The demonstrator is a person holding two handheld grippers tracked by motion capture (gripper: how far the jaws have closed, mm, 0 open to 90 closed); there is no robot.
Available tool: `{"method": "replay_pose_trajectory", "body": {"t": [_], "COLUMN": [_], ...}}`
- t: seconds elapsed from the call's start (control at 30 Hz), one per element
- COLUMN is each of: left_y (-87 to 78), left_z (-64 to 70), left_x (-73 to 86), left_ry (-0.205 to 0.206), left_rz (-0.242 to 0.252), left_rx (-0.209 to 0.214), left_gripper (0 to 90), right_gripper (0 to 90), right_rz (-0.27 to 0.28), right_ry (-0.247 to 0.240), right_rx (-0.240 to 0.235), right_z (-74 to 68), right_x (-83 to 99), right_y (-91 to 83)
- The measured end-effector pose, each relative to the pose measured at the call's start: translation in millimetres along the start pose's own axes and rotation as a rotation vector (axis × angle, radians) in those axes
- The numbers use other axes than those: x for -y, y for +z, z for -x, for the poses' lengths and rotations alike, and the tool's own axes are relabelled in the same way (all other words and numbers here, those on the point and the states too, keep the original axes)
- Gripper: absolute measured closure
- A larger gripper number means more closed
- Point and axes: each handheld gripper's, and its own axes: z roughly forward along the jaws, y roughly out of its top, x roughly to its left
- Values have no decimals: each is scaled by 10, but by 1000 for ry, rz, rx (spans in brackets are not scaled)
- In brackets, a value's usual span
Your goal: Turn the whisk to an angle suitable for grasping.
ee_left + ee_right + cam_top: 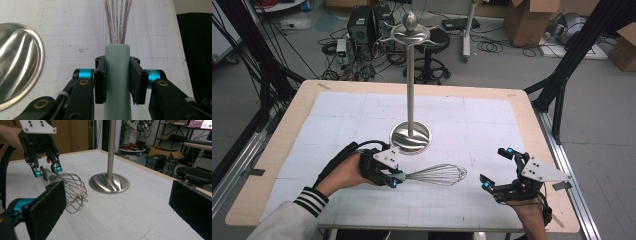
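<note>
- High view: my left gripper (393,178) has its jaws clamped on the pale green handle of the whisk (437,174), which sits near the table's (287,130) front edge at about 5 o'clock from the steel utensil stand (411,136); the wire balloon points toward 3 o'clock. My right gripper (498,170) hovers well apart at 3 o'clock of the whisk, jaws spread wide and empty.
- Left gripper view: both pads press the whisk handle (117,75) just below where the wires leave it. I judge that a sound hold: the handle looks stiff and smooth, perhaps a little slippery.
- Right gripper view: the whisk's wire head (72,192) looks light and springy. I would not pinch it, as thin wires likely bend; the stand base (109,183) lies at 2 o'clock of it.
</note>
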Motion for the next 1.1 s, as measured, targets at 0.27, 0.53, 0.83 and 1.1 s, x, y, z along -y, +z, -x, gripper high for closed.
{"method": "replay_pose_trajectory", "body": {"t": [0.27, 0.53, 0.83, 1.1], "left_y": [153, 303, 409, 521], "left_z": [-29, -41, -87, -128], "left_x": [-71, -133, -187, -232], "left_ry": [-1, -2, 0, -2], "left_rz": [-9, -24, -3, -2], "left_rx": [15, 30, 45, 59], "left_gripper": [694, 694, 694, 694], "right_gripper": [1, 1, 1, 1], "right_rz": [-1, 0, -3, -1], "right_ry": [-4, -2, 0, 0], "right_rx": [-1, 0, -5, -8], "right_z": [-2, 10, 16, 9], "right_x": [3, 9, 15, 12], "right_y": [10, 4, 3, 16]}}
